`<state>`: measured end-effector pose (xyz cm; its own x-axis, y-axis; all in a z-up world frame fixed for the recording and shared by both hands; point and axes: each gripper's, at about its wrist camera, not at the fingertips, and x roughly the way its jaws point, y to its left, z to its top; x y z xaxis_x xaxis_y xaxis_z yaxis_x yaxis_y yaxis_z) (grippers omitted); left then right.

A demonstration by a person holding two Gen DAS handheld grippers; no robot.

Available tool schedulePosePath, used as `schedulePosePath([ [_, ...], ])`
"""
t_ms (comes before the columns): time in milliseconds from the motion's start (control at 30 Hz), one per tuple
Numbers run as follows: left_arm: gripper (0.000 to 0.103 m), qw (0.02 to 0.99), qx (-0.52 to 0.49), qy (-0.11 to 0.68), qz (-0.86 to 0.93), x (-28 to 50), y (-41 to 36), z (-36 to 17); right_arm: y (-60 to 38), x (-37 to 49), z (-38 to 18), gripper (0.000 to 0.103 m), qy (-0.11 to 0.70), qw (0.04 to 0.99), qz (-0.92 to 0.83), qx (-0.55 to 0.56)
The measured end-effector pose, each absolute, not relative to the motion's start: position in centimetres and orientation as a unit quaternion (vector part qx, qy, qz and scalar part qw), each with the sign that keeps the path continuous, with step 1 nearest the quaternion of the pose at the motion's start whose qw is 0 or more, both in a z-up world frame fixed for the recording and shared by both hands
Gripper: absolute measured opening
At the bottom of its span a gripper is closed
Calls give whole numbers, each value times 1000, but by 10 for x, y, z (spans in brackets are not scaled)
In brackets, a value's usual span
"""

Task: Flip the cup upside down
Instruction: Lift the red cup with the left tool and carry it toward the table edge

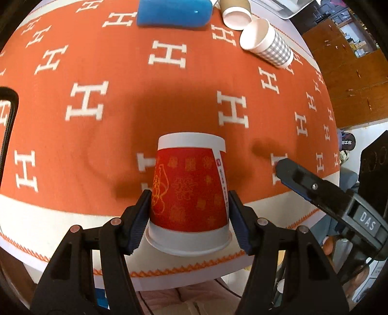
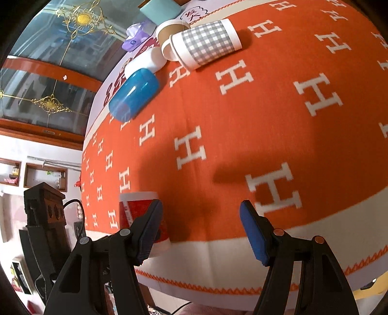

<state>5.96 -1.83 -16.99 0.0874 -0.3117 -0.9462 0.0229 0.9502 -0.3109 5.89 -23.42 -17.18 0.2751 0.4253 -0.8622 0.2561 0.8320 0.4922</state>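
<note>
Many white "H" letters, orange tablecloth [image 1: 116,145]; "DAS" on right tongs [image 1: 281,167]

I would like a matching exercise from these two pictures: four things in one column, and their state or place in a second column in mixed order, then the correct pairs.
Things:
1. red paper cup with gold print
2. grey checked paper cup
3. blue plastic cup
4. right claw

States:
A. open, holding nothing
B. lying on its side, white inside showing
C. mouth down, between the left claw pads
D. lying at the cloth's far edge

Pairs: 1-C, 2-B, 3-D, 4-A
</note>
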Motion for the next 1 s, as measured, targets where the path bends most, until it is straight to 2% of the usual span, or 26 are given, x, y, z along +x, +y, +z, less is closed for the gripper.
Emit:
schedulePosePath([
  [233,63,728,-104,671,-94,60,-22,-173,-234,49,-163,68,597,749,68,280],
  [367,73,726,-96,676,-85,64,-26,-177,-237,46,-158,68,596,749,72,279],
  [533,81,724,-86,680,-79,61,-25,-173,-238,45,-154,68,594,751,75,280],
  [1000,82,736,-56,667,-100,43,-29,-135,-233,39,-134,68,589,752,94,279],
])
